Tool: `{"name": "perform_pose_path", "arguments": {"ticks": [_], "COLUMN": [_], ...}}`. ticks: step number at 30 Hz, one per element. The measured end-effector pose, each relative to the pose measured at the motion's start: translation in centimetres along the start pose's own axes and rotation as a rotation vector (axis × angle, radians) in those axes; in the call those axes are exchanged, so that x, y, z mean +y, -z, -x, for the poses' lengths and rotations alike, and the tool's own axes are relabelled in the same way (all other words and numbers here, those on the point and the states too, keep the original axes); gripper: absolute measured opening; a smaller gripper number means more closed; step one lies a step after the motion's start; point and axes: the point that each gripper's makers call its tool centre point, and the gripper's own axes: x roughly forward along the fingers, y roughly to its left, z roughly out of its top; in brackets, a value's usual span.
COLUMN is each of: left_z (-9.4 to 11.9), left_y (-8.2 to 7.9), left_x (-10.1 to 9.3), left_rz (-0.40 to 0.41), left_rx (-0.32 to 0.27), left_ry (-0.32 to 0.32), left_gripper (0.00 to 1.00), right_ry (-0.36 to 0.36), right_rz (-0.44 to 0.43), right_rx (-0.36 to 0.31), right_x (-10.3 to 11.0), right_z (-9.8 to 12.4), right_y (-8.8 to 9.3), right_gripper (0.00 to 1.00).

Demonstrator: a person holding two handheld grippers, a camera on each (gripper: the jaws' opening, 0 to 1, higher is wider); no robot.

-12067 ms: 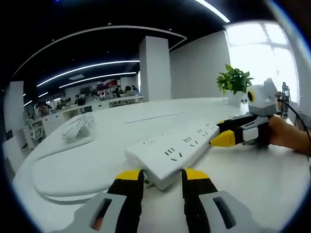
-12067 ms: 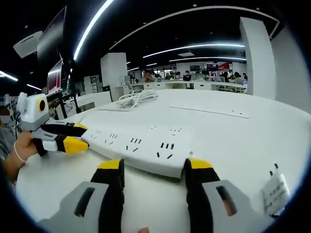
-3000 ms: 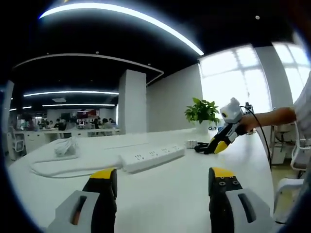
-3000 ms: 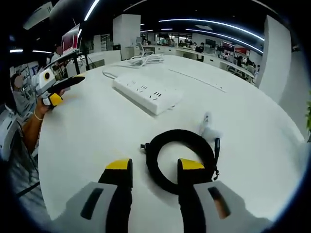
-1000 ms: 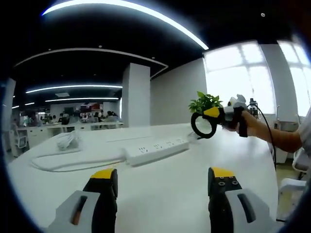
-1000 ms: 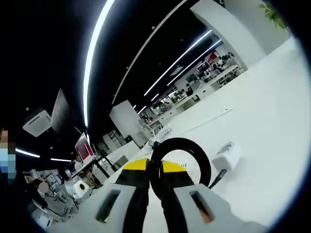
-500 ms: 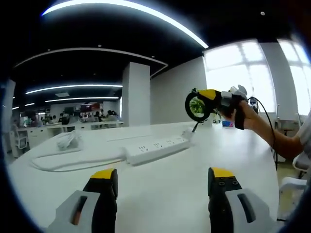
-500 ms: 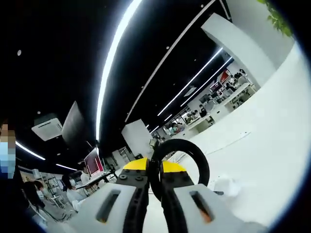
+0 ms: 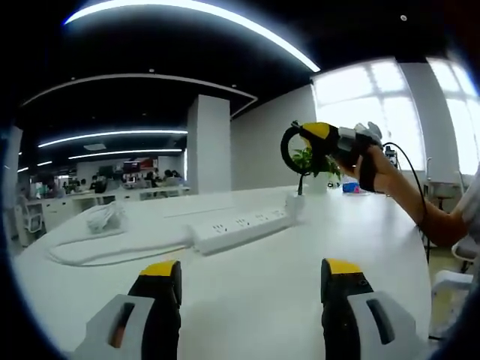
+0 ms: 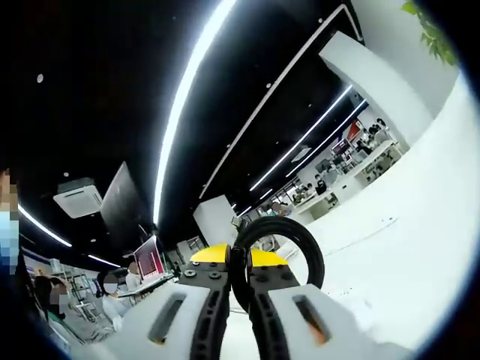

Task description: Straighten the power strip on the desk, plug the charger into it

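The charger cable, a black coil, is pinched between my right gripper's jaws, which are closed almost fully on one side of the loop. In the left gripper view the same right gripper is raised above the desk, with the coil standing off its yellow tips and a strand hanging down toward the white charger block. The block appears to rest on the desk at the far end of the power strip; I cannot tell whether the two touch.

The power strip lies flat on the desk, sockets up, well ahead of my left gripper. The left gripper's jaws are wide apart and hold nothing; they hang above bare desk surface, apart from the strip.

The strip's white cord runs off to the left and loops toward a bundled white cable. A potted plant stands behind the raised gripper, near the desk's far edge. Open desk lies between my left jaws and the strip, and on the right side out to the desk's rim.
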Motion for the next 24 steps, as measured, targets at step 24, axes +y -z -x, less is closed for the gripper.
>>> {"name": "perform_pose_path", "arguments": {"ticks": [24], "left_z": [0.1], "left_y": [-2.5], "left_x": [1.1], "left_rz": [0.074], "left_rx": [-0.096], "left_ry": [-0.017], "left_gripper": [0.76], "right_ry": [-0.111], "right_rz": [-0.002], "right_rx": [-0.029], "right_x": [3.6], "right_z": [-2.2], "right_y": [-1.3], "right_gripper": [0.06]}}
